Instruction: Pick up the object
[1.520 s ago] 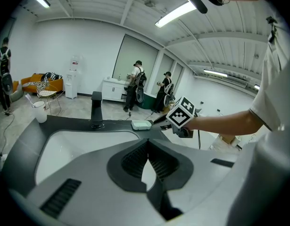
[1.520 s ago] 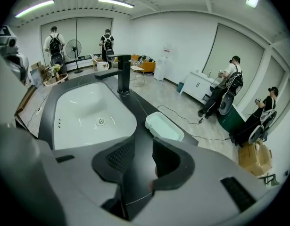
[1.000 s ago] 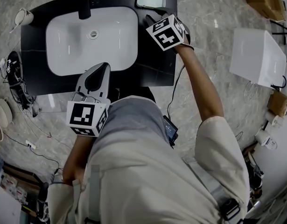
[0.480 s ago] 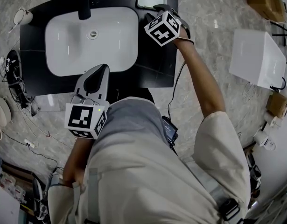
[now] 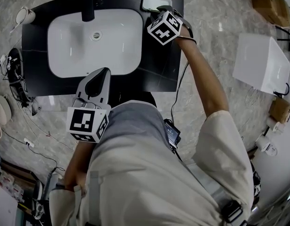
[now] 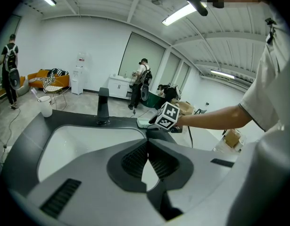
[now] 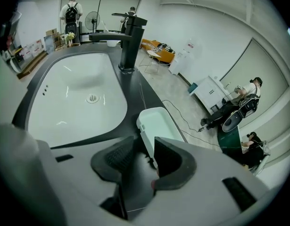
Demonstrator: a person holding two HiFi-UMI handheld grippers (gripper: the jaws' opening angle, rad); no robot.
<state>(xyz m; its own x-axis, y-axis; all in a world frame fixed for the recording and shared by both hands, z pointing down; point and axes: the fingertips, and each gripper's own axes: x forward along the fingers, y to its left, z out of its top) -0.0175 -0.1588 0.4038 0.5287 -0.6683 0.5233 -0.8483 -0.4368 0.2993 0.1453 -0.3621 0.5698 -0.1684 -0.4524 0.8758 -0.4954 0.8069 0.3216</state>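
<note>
A pale green rectangular tray [image 5: 151,2] lies at the back right corner of the black counter [image 5: 160,65]. My right gripper [image 5: 157,14] reaches over that corner, its marker cube above the tray's near end. In the right gripper view the tray [image 7: 160,124] lies just ahead, and its near rim sits in the gap of the open right gripper [image 7: 145,147]. My left gripper [image 5: 101,72] hovers over the counter's front edge, below the white sink [image 5: 69,55]. In its own view the left gripper [image 6: 148,147] is shut on nothing.
A black faucet [image 5: 84,4] stands behind the basin. A white cup [image 5: 23,16] sits off the counter's left end. A white box [image 5: 260,55] stands on the floor at the right, and cables [image 5: 15,74] trail at the left. People stand far off in the room.
My right gripper has moved a little farther toward the tray at the back of the counter. The left gripper has stayed about where it was.
</note>
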